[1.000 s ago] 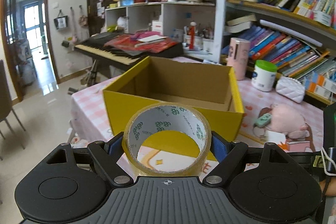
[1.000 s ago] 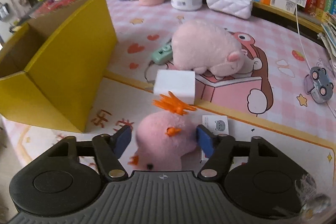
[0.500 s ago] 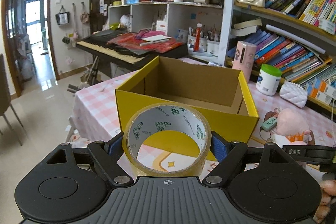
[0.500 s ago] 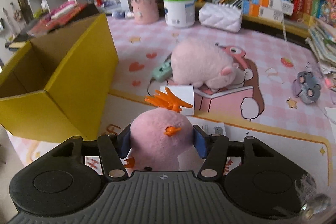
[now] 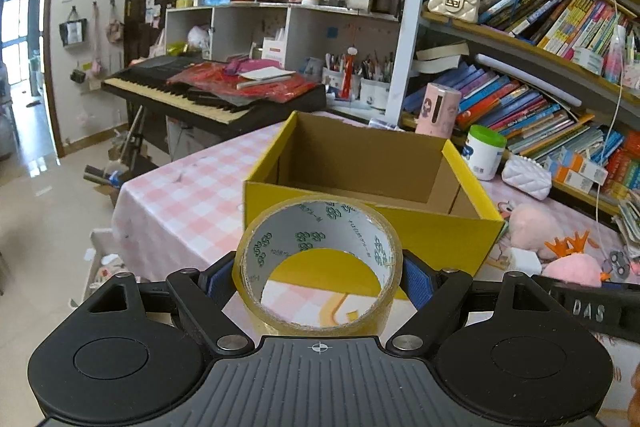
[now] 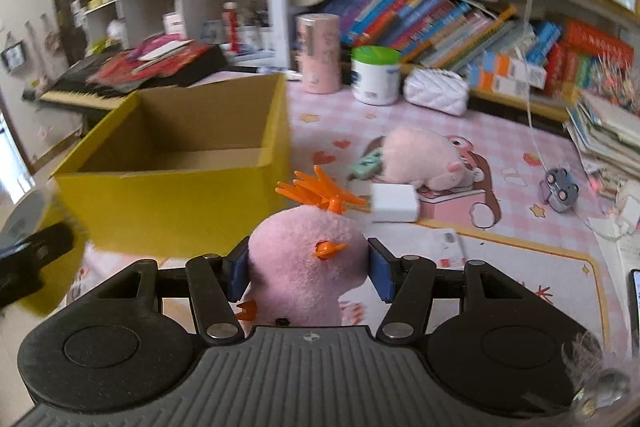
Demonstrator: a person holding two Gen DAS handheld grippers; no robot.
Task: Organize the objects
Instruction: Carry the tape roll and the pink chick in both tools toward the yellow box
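Both claws are now standing nearer the yellow cardboard box [image 5: 372, 211] than a second ago, its open top filling more of each view, and the pink plush chick [image 6: 306, 267] has been lifted off the surface [image 6: 520, 251].

Largest to smallest:
- Box: sitting open and apparently empty on the pink checked surface, its near wall between the claws and the cavity.
- Chick: being held in the right claw [image 6: 307, 269], pads pressing its soft sides; upright, orange crest upward and tilted away, beak to the right, long axis roughly vertical.
- Tape roll [image 5: 318, 261]: being gripped across its outer rim by the left claw [image 5: 318, 277], jaws standing wide on it; its hole is facing forward and slightly up, so its short axis is pointing toward the box.

Risks, as judged: the two claws are converging on one opening and may collide; a low approach may clip the near wall and shove the box; the plush may slip from its squeezed sides.
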